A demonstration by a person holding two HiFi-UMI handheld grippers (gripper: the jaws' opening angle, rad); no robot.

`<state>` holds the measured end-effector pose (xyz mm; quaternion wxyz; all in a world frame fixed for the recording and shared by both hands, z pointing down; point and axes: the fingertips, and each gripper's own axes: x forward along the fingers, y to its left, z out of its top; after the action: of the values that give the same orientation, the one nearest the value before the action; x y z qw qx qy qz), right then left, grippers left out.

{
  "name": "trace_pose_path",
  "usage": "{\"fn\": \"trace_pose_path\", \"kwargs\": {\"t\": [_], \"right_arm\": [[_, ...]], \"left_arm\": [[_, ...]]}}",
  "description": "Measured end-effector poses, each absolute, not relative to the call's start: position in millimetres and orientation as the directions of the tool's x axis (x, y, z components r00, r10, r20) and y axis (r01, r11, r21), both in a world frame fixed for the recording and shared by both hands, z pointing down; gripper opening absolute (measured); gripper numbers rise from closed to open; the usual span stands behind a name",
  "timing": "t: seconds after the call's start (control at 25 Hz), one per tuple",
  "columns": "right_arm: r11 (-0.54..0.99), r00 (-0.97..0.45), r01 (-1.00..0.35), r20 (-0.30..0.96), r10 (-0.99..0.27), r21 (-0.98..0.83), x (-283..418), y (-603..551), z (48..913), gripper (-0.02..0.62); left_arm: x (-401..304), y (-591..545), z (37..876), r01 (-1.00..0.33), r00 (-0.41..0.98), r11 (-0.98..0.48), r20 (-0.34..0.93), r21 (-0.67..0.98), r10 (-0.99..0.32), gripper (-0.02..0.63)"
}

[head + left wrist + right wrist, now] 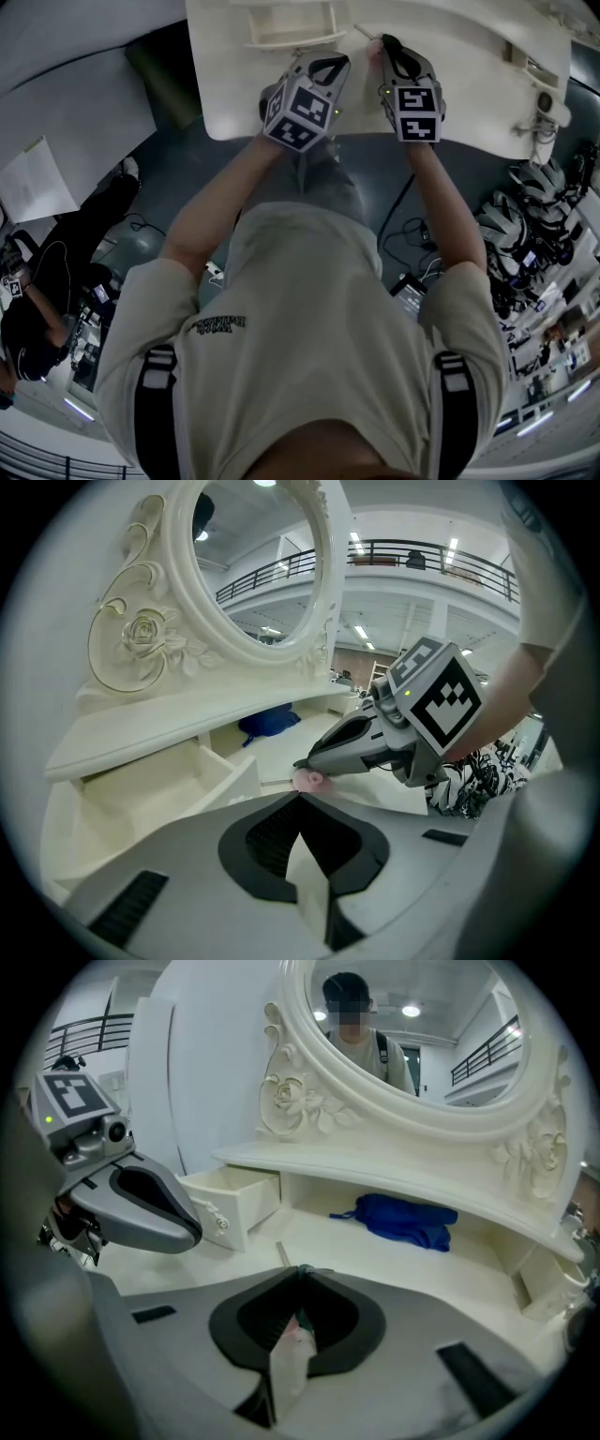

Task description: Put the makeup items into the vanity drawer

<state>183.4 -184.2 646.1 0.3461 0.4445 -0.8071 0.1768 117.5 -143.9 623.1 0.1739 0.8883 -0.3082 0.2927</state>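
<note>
An open white drawer (291,28) stands out of the vanity's left side, also seen in the left gripper view (202,775) and the right gripper view (230,1199). My right gripper (389,45) is low over the vanity top, shut on a small pink makeup item (307,779) that shows between its jaws (298,1327). My left gripper (328,67) hovers just right of the drawer, its jaws together with nothing between them (300,799). A thin makeup stick (281,1253) lies on the top ahead of the right gripper.
An oval mirror (412,1035) in a carved frame rises behind the shelf. A blue cloth (403,1218) lies under the shelf at the back. The vanity top's front edge (356,136) is near my body. Helmets (530,202) and cables lie on the floor to the right.
</note>
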Motion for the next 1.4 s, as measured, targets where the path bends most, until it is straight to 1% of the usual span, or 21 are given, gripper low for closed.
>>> {"fn": "trace_pose_path", "kwargs": {"t": [0.24, 0.4, 0.52, 0.96, 1.24, 1.4], "right_arm": [[0.543, -0.378, -0.839, 0.688, -0.62, 0.028, 182, -186, 627, 0.021], [0.546, -0.403, -0.837, 0.645, -0.649, 0.026, 173, -186, 594, 0.021], [0.539, -0.432, -0.842, 0.609, -0.665, -0.009, 164, -180, 561, 0.021], [0.57, -0.534, -0.822, 0.354, -0.768, -0.003, 120, -168, 396, 0.021], [0.599, -0.585, -0.801, 0.217, -0.782, 0.001, 102, -137, 316, 0.02], [0.613, -0.606, -0.79, 0.156, -0.78, -0.003, 88, -117, 285, 0.02]], "left_arm": [[117, -142, 612, -0.654, 0.638, -0.748, 0.613, 0.112, -0.466, 0.015], [109, -143, 590, -0.666, 0.636, -0.74, 0.592, 0.095, -0.496, 0.015], [96, -142, 568, -0.692, 0.627, -0.715, 0.572, 0.098, -0.529, 0.015], [19, -151, 443, -0.785, 0.55, -0.619, 0.434, -0.023, -0.714, 0.015], [-6, -134, 367, -0.822, 0.528, -0.568, 0.319, -0.042, -0.787, 0.015], [-15, -114, 329, -0.819, 0.53, -0.566, 0.249, -0.101, -0.811, 0.015]]}}
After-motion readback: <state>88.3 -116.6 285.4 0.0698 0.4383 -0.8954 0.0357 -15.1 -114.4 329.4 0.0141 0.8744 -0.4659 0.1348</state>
